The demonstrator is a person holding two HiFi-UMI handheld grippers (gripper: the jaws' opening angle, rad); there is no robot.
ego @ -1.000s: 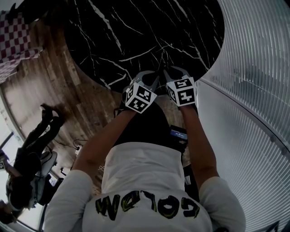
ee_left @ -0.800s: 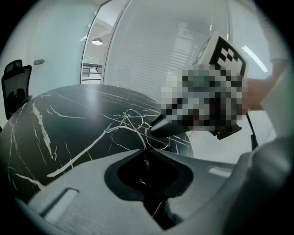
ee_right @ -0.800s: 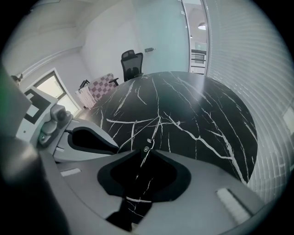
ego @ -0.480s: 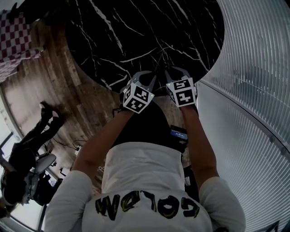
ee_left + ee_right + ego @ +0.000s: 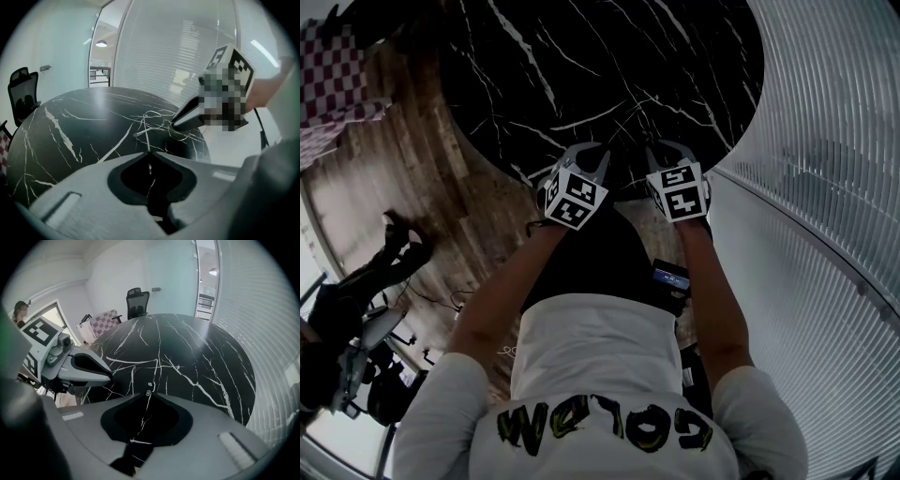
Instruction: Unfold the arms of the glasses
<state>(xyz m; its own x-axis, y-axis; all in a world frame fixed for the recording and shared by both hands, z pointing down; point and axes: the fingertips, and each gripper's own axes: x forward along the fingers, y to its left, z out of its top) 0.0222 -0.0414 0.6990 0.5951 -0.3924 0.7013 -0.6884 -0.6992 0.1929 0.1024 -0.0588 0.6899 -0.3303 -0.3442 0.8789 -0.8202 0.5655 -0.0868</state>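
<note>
Both jaws tight on glasses (image 5: 146, 140)

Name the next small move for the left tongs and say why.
Probably swing the left tongs sideways, away from the right tongs. Both have just been closing and each pinches thin wire of the glasses, near each other, so drawing them apart should open an arm.

Thin wire-framed glasses (image 5: 146, 139), faintly visible, held aloft.
</note>
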